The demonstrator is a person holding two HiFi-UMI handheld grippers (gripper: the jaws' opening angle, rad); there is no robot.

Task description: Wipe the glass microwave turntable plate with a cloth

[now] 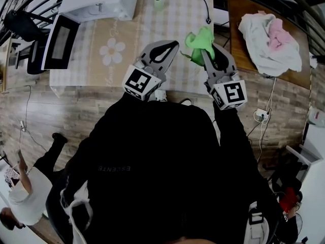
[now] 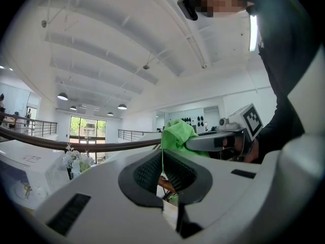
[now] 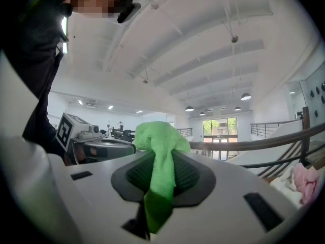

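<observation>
My right gripper [image 1: 207,48] is shut on a bright green cloth [image 1: 200,38], held over the near edge of the table. In the right gripper view the cloth [image 3: 160,154] bunches above the jaws and hangs down between them at my right gripper [image 3: 161,173]. My left gripper [image 1: 169,46] is beside it, shut with nothing in it; its jaws meet in the left gripper view [image 2: 162,162]. Both grippers tilt upward, so their views show mostly ceiling. No glass turntable plate shows in any view.
A white microwave [image 1: 99,0] stands at the table's far left with its door [image 1: 59,41] swung open. A small vase of flowers [image 1: 158,2] and a black cable [image 1: 202,3] lie behind. White and pink cloths [image 1: 269,39] lie on a wooden table [image 1: 238,14] at the right.
</observation>
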